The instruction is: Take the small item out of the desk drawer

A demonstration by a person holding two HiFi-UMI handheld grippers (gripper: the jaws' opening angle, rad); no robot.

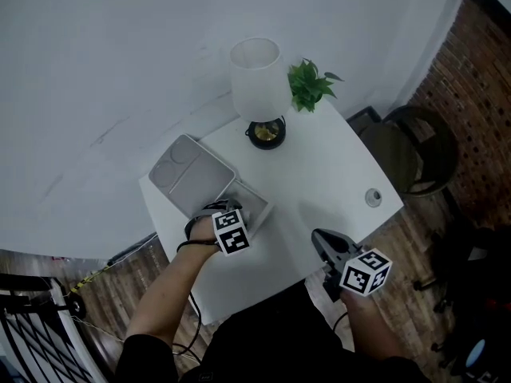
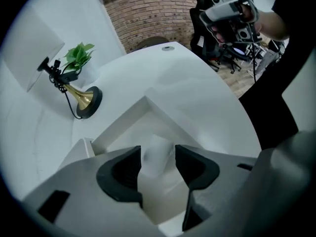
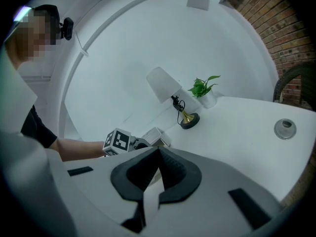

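While astride item [image 2: 157,158], left tool [image 2: 158,149] downward.

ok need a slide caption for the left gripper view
Left gripper closed on a small white item at the open desk compartment, with lamp and plant behind.

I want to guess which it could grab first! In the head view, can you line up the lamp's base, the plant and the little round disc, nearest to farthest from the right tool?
1. Little round disc: just ahead of the right tool, slightly to its right.
2. Lamp's base: farther back, toward the left.
3. Plant: at the far back, by the wall.
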